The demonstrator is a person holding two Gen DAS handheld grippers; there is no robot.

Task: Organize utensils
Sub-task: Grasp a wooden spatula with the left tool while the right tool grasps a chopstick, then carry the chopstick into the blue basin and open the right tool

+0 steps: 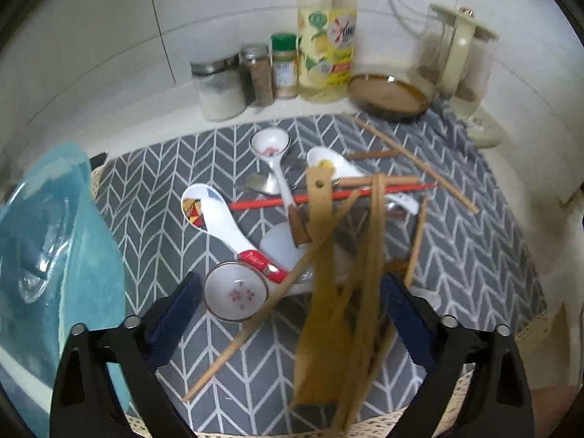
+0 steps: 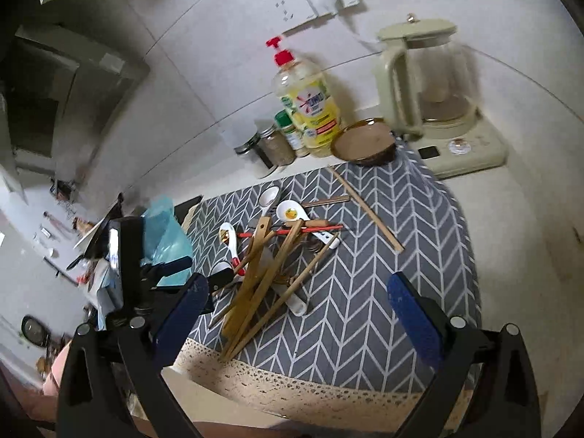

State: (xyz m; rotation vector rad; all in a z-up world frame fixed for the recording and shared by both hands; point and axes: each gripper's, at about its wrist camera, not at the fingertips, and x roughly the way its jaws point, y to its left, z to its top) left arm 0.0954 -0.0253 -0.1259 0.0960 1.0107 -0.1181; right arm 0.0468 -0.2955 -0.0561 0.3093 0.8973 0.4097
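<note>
Clearly we start on a tangled heap: wooden spatulas (image 2: pixel 252 284), chopsticks (image 2: pixel 365 206) and ceramic spoons (image 1: pixel 215 215) lie crossed at the middle of the grey mat (image 2: pixel 383 292), the spice jars (image 1: pixel 237 76) at twelve o'clock. Both the left gripper (image 1: pixel 288 314) and right gripper (image 2: pixel 297 314) hover spread wide, holding nothing. We judge it best to lift the topmost wooden pieces first, gripping near one end, so the spoons beneath stay put.
</note>
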